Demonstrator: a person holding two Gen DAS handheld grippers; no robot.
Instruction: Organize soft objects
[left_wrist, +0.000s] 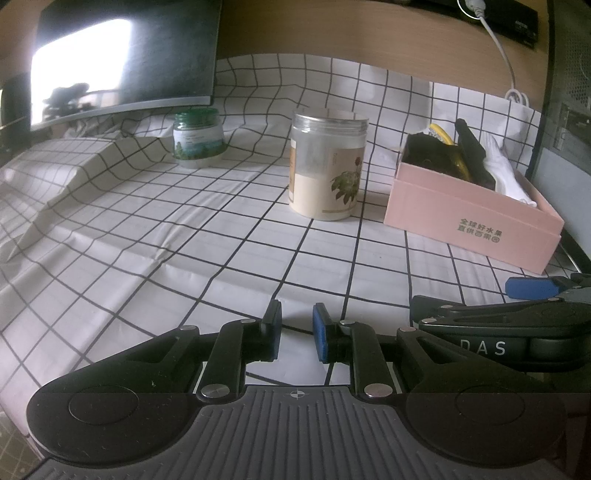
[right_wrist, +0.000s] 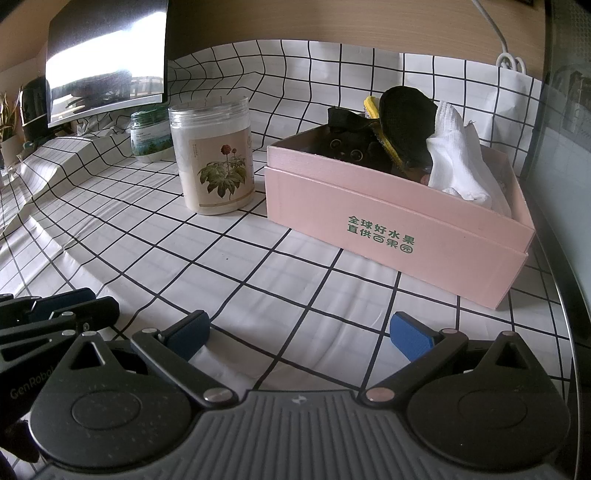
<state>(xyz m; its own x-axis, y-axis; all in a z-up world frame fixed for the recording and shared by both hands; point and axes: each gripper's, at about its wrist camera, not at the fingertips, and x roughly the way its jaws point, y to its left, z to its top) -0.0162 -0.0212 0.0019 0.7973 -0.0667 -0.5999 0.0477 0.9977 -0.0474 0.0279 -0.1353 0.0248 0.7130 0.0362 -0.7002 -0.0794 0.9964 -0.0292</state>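
A pink box stands on the checked cloth at the right and holds soft things: a black cat plush, a dark item with yellow trim and a white cloth. The box also shows in the left wrist view. My left gripper is low over the cloth, empty, its blue pads a small gap apart. My right gripper is wide open and empty, in front of the box. The right gripper's finger shows at the right edge of the left wrist view.
A tall clear jar with a flower label stands left of the box. A green-lidded jar stands behind it. A monitor is at the back left. The cloth rises over a step at the left.
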